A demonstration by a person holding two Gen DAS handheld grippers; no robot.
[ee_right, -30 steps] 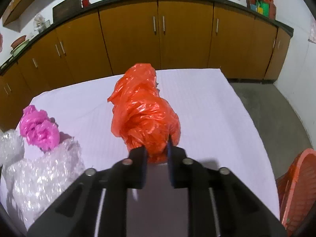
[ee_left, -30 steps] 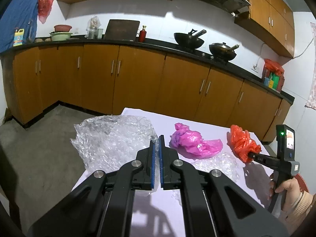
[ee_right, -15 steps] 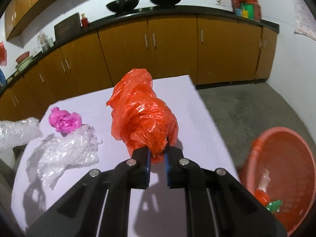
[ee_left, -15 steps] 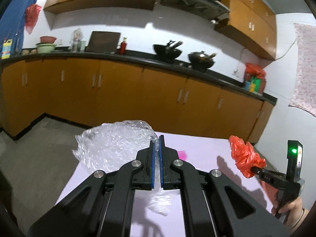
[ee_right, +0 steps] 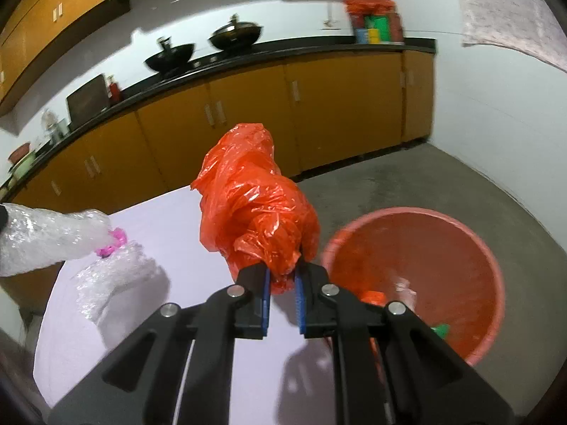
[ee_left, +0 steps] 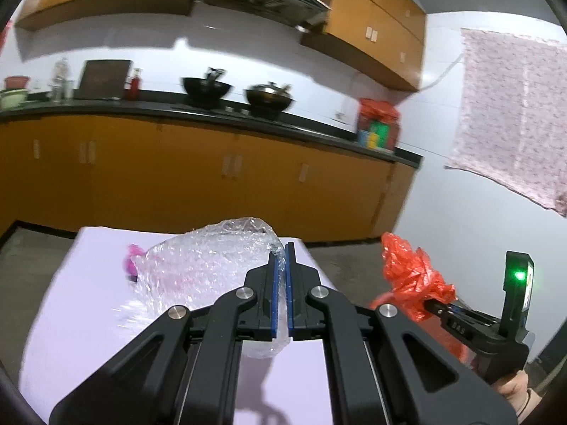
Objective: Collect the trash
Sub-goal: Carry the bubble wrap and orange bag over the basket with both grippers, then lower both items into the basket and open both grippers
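- Clearly, both loads are featherweight film: the orange plastic bag (ee_right: 258,212) and the bubble wrap sheet (ee_left: 209,265) look soft and crumpled, likely slippery, so a pinch on a bunched fold is the safest place to take hold.
- Right gripper (ee_right: 282,294) is clenched on a lower bunch of the orange plastic bag; most of the bag balloons up beyond the fingertips, off the table (ee_right: 170,233).
- Relative to the red basket (ee_right: 489,258) on the floor, that bag hangs just to the left of the rim and above it, not yet over the opening.
- Left gripper (ee_left: 281,290) is clamped on one edge of the bubble wrap sheet, which trails out to the left above the table, well away from the basket.
- Still on the table, farther from the basket, lie a pink bag (ee_right: 115,241) and a second bubble wrap piece (ee_right: 113,283).
- Loose film may snag or slip out of a thin pinch, I judge.
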